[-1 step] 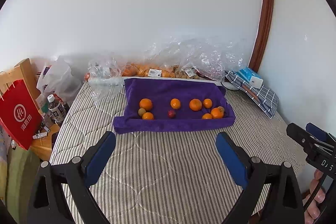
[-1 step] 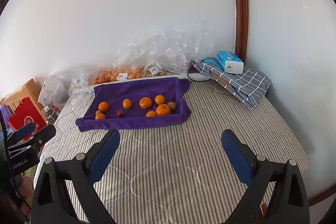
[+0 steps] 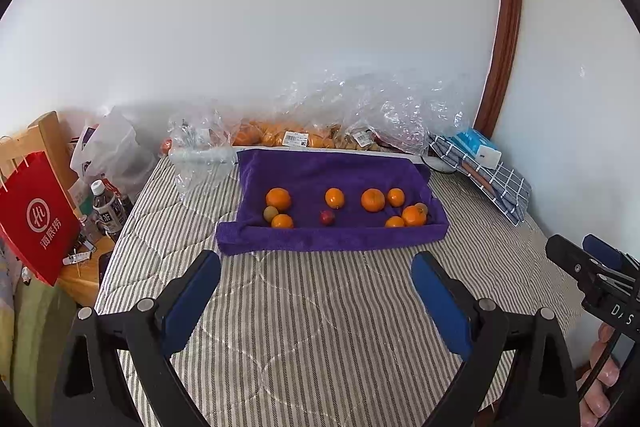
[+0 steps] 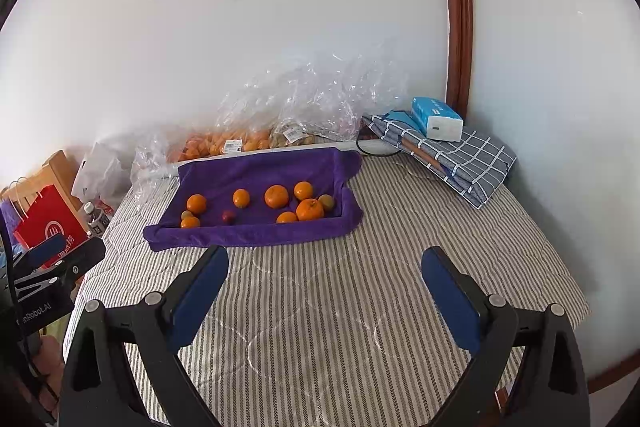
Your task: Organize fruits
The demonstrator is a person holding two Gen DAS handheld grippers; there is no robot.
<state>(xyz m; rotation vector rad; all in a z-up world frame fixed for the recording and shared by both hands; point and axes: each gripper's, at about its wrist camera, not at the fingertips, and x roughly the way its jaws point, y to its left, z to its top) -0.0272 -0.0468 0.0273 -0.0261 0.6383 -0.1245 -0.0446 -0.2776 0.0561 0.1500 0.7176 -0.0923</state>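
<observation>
Nothing has moved: both the left gripper (image 3: 316, 291) and right gripper (image 4: 326, 287) hang spread and empty, with oranges (image 3: 373, 199) on the purple towel (image 3: 320, 167) straight ahead, equally near.

Clear plastic bags (image 3: 372, 115) along the far wall blur the fruit inside; their labels are too small to read. The red paper bag (image 3: 36, 219) at left is cut off by the picture's edge.
</observation>
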